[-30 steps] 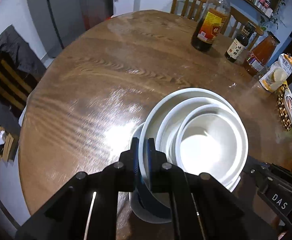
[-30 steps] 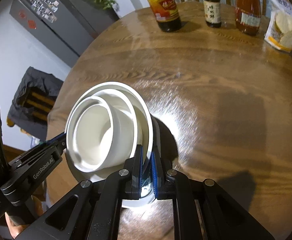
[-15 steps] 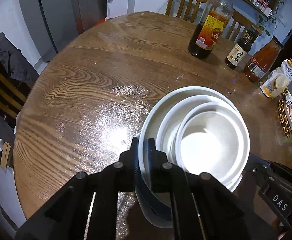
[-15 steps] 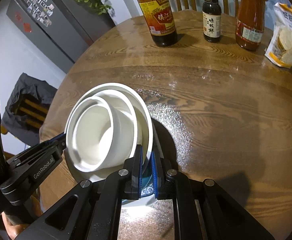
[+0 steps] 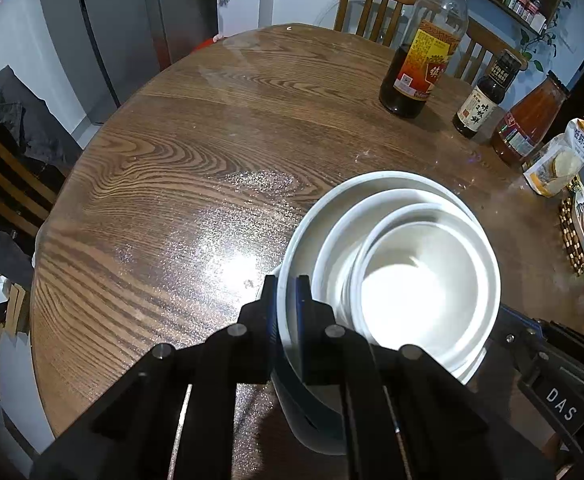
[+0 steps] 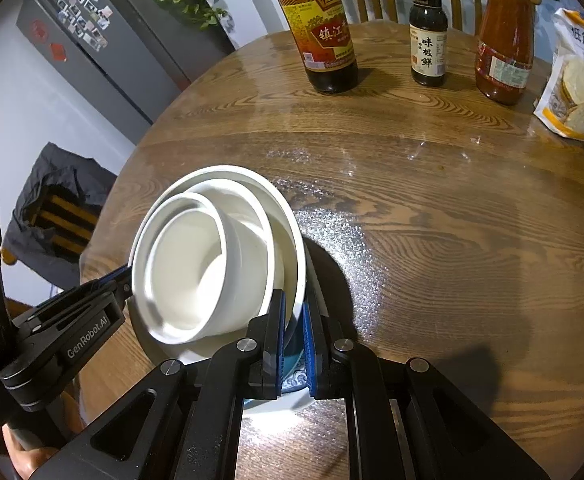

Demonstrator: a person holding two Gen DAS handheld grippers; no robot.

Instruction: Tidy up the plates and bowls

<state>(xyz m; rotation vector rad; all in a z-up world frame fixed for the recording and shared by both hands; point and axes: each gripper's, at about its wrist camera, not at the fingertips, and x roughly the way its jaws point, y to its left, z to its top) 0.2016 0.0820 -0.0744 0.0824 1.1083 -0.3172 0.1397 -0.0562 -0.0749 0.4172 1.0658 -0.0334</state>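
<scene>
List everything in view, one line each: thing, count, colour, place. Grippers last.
bowls: three, white, nested, held at the near table edge
plate: one, white with blue pattern, under the bowls
table: one, brown wood, round
vinegar bottle: one, dark, far side
soy sauce bottle: one, black, far side
red sauce bottle: one, far right
snack bag: one, white-yellow, right edge
chairs: two, wooden, behind table
fridge: one, grey, left
left gripper: black, clamping stack rim
right gripper: black, clamping opposite rim
</scene>
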